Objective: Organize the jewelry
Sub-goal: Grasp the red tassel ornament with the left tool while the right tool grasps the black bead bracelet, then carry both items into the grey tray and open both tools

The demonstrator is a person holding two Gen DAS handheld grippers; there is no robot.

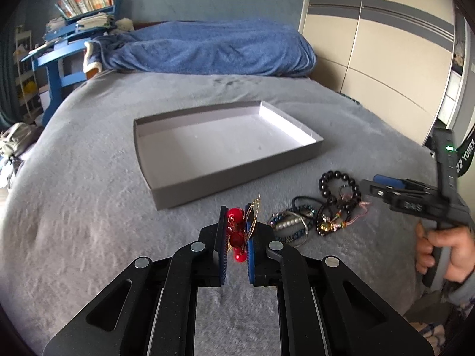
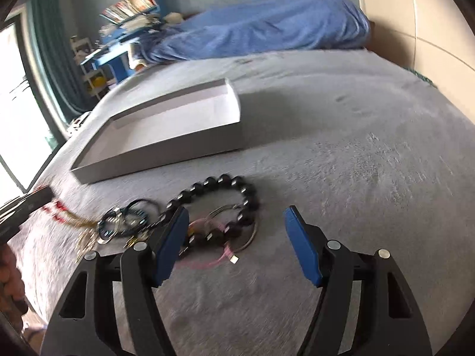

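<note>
So the left tool point(image 1: 236, 231) is clamped on the red bead piece point(image 1: 236, 231), lifted off the bed point(image 1: 89, 207).
Right tool point(image 2: 237, 243) hangs with its jaws apart over the bracelet pile point(image 2: 207, 216) (next pick, I'd guess), and the grey tray point(image 1: 237, 175) sits just beyond, empty and within easy reach for the drop.

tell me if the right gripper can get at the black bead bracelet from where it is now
Probably yes. The right gripper is open and empty, just short of the black bead bracelet, with nothing above it. The bracelet lies tangled with other pieces in the jewelry pile, so they may lift too.
</note>
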